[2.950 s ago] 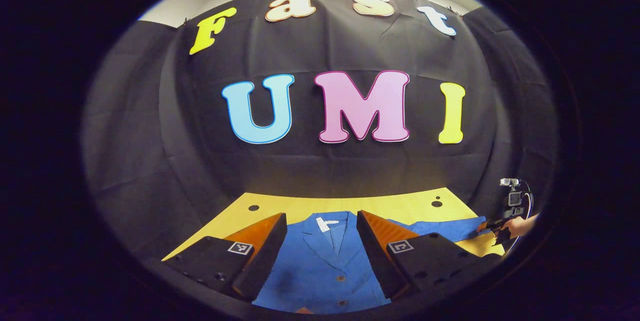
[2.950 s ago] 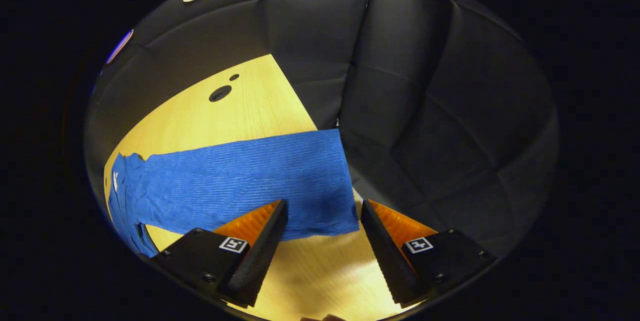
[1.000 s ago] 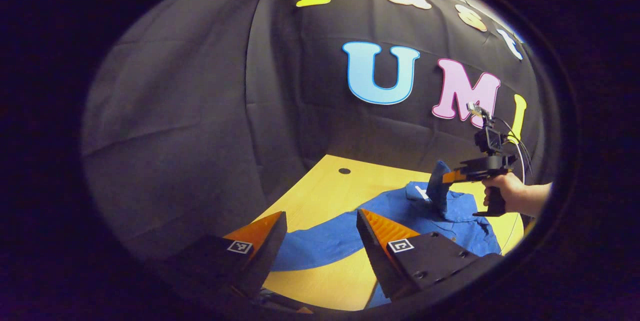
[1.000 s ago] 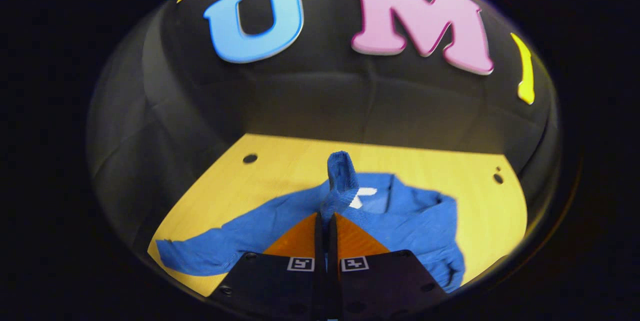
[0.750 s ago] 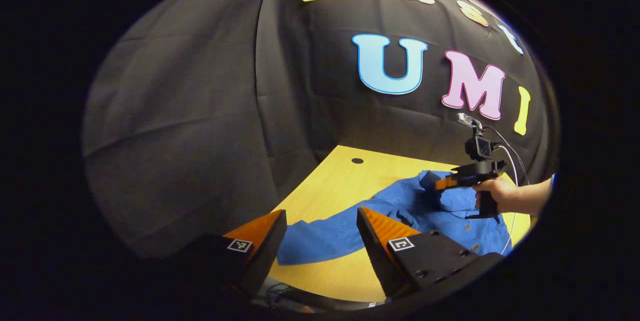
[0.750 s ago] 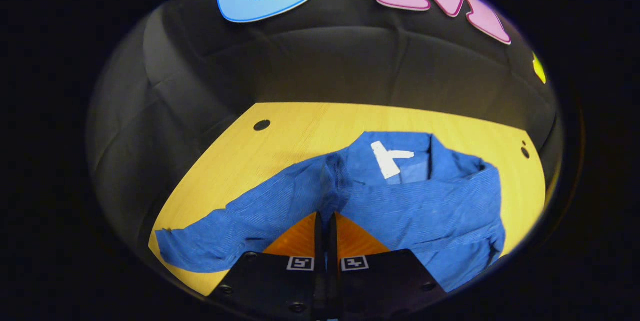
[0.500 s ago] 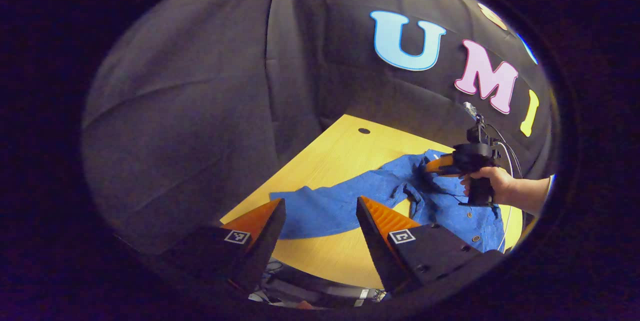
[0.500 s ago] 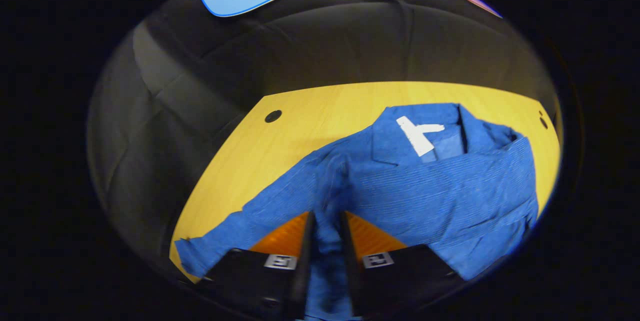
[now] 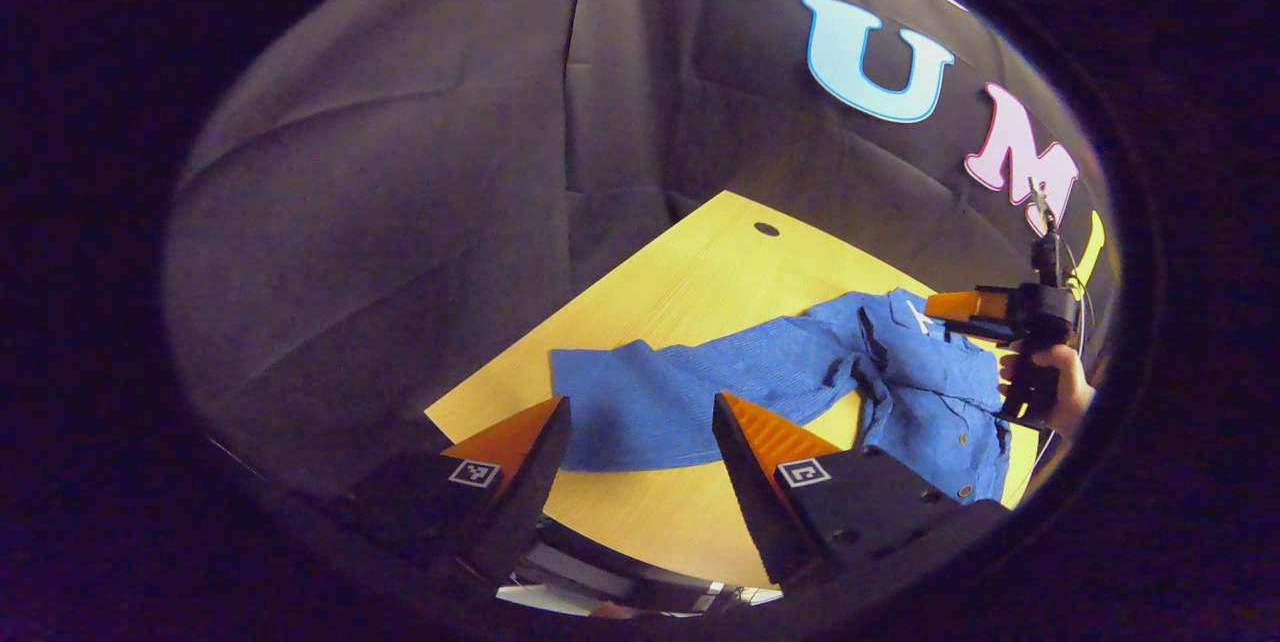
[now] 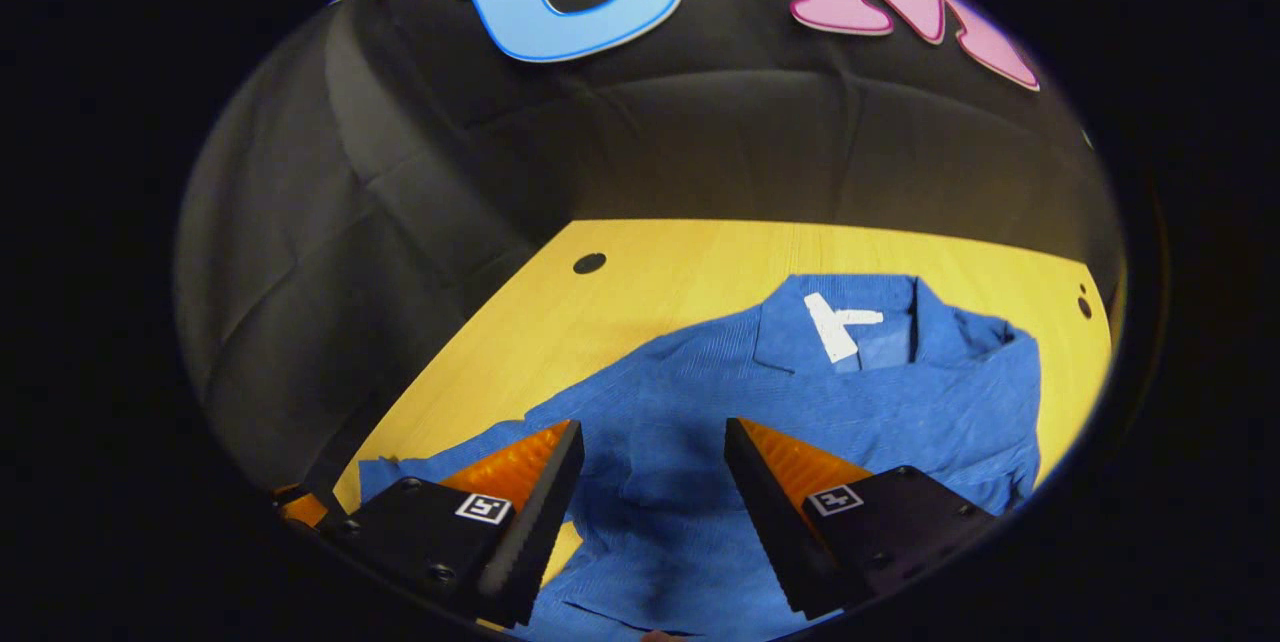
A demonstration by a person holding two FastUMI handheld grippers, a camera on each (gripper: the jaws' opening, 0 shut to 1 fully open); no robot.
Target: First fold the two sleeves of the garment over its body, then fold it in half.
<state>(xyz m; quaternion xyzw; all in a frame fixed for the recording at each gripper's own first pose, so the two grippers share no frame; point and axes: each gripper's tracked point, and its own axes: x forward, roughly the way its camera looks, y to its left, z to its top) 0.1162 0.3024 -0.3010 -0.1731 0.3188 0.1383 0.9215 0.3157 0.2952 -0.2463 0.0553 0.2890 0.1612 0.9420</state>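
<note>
Fingers of the left gripper (image 9: 640,442) stand wide over the outstretched sleeve (image 9: 690,392); the right gripper (image 10: 655,467) gapes wide above the blue garment (image 10: 850,402) on the counter (image 10: 680,272).

The left gripper (image 9: 640,427) has two wedge-shaped fingers with ribbed inner faces, each fixed on a black block. Every block carries a small square black-and-white marker and some round screws. The right gripper (image 10: 655,452) is built the same way, with one marker on each black block. In the left gripper view the right gripper shows a black pistol handle, a small camera on top and thin cables, held by a bare hand (image 9: 1062,384).
</note>
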